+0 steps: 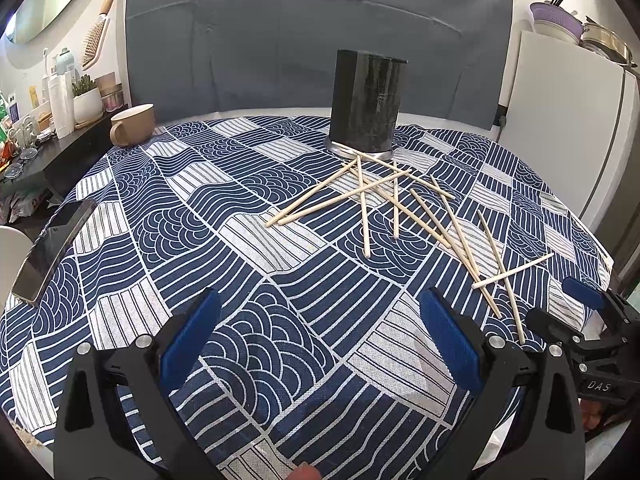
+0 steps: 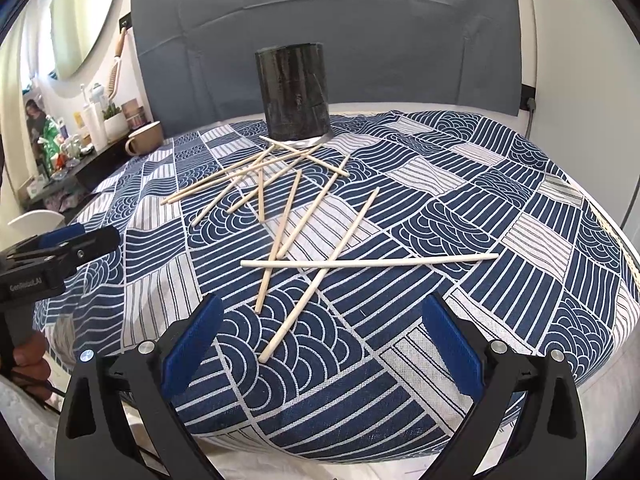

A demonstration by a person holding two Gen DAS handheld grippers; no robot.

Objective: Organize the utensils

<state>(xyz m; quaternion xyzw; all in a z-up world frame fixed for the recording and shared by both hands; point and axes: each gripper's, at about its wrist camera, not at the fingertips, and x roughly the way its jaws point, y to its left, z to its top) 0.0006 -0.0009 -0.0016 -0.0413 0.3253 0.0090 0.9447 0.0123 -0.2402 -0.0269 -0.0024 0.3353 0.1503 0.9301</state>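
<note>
A dozen or so chopsticks [image 2: 288,216] lie crisscrossed on the patterned tablecloth [image 2: 460,208], fanning out from the foot of the black holder [image 2: 294,92]. Only the left view catches the phone [image 1: 52,248] at the worktop's left edge. The mug [image 1: 134,124] sits far left. Left gripper [image 1: 320,336] and right gripper [image 2: 320,340] both have jaws wide apart, empty, over bare cloth near the front edge.

Your counter [image 1: 248,240] wears a blue patterned cloth; on it lie scattered chopsticks [image 1: 394,208], a black holder [image 1: 368,104], a mug [image 1: 134,124] and a phone [image 1: 52,248].
</note>
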